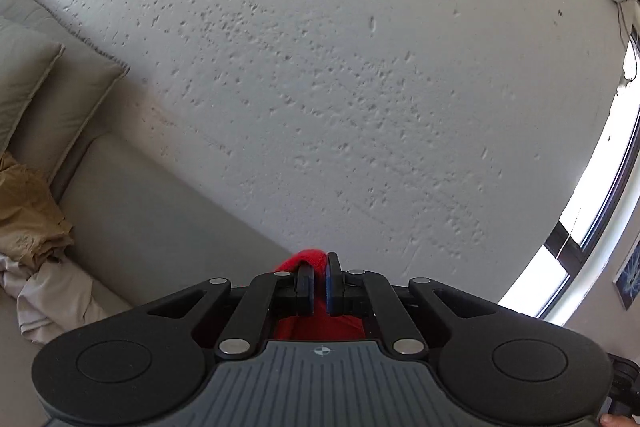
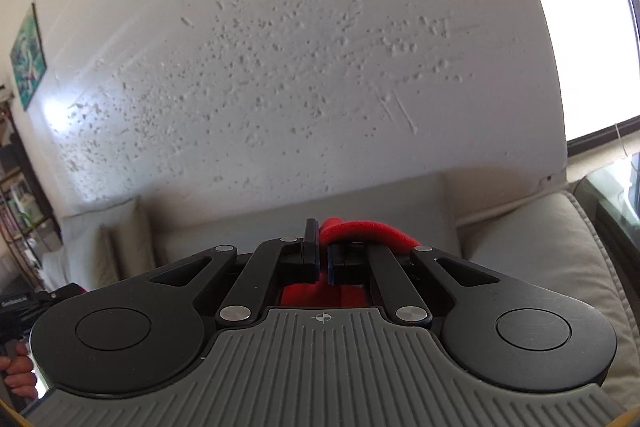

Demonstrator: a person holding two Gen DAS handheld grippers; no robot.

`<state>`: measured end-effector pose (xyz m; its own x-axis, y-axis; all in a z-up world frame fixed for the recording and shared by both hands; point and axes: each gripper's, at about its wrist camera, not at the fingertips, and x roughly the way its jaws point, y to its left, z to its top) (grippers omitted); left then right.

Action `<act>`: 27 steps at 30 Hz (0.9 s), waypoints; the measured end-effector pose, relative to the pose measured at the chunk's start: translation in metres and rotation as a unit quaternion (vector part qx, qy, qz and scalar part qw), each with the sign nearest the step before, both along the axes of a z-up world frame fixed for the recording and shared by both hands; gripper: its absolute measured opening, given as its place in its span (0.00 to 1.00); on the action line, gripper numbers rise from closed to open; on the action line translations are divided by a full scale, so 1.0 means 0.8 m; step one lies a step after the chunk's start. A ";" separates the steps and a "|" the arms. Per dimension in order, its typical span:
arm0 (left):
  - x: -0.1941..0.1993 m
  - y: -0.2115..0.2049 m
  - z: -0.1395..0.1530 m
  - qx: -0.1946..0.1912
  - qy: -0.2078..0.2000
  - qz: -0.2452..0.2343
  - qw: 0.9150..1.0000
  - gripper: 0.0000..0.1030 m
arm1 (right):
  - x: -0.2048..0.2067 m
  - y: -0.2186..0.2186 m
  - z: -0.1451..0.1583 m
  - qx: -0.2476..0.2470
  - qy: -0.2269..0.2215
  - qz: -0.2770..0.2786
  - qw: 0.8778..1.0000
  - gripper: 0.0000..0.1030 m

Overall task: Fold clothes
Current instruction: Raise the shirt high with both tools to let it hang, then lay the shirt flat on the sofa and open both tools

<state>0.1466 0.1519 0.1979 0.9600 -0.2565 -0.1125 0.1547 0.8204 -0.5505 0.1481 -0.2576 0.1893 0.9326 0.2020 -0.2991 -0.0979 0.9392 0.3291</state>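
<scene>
My left gripper [image 1: 319, 269] is shut on a red garment [image 1: 306, 259]; the cloth pokes out above the fingers and hangs down behind them [image 1: 320, 327]. My right gripper [image 2: 322, 247] is shut on the same red garment [image 2: 362, 230], which bunches over the right finger and drops below. Both grippers are held up high, pointing at the white wall. Most of the garment is hidden under the gripper bodies.
A beige sofa [image 1: 140, 211] runs along the rough white wall [image 1: 340, 67], with cushions [image 1: 48, 87] at the left. A tan garment [image 1: 28, 211] and a pale one [image 1: 52, 299] lie on the sofa. The sofa's arm [image 2: 540, 251] is at right, a window [image 2: 584, 39] beyond it.
</scene>
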 end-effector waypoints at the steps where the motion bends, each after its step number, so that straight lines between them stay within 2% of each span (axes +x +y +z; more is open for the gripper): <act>1: -0.002 0.001 0.017 0.001 -0.028 0.004 1.000 0.03 | 0.012 0.003 0.012 -0.005 -0.020 -0.002 1.000 0.03; 5: -0.027 -0.003 0.051 0.040 -0.107 0.005 0.993 0.03 | 0.005 0.012 0.071 -0.031 -0.123 0.011 0.992 0.03; 7: -0.036 -0.008 0.027 0.041 -0.099 0.000 0.994 0.03 | -0.010 0.017 0.077 -0.043 -0.138 0.017 0.989 0.03; 9: -0.042 -0.013 -0.009 0.042 -0.080 -0.003 0.996 0.03 | -0.015 0.013 0.046 -0.038 -0.118 0.025 0.992 0.03; 11: -0.047 -0.017 -0.063 0.050 -0.042 0.005 0.998 0.03 | -0.015 0.009 -0.004 -0.022 -0.081 0.033 0.996 0.03; 15: -0.070 -0.016 -0.180 0.047 0.050 0.016 0.998 0.03 | -0.016 0.004 -0.153 0.029 0.030 0.036 0.998 0.03; 17: -0.085 -0.011 -0.227 0.044 0.094 0.028 0.994 0.03 | -0.024 0.005 -0.223 0.063 0.087 0.029 0.994 0.03; 20: -0.111 0.007 -0.288 0.013 0.159 0.049 0.986 0.03 | -0.047 0.008 -0.305 0.107 0.157 0.020 0.982 0.03; 22: -0.130 0.018 -0.316 -0.002 0.190 0.062 0.980 0.02 | -0.065 0.013 -0.339 0.114 0.187 0.019 0.976 0.03; 25: -0.153 0.027 -0.337 -0.005 0.226 0.066 0.972 0.02 | -0.090 0.021 -0.380 0.113 0.224 0.018 0.968 0.03; 27: -0.165 0.027 -0.340 -0.002 0.232 0.067 0.970 0.02 | -0.106 0.023 -0.391 0.112 0.235 0.014 0.965 0.03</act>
<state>0.0143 0.1737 -0.0744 0.8308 -0.1341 -0.5401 -0.2187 0.8137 -0.5385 0.0633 -0.2388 -0.1235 0.6973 0.3333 -0.6346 0.0882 0.8387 0.5374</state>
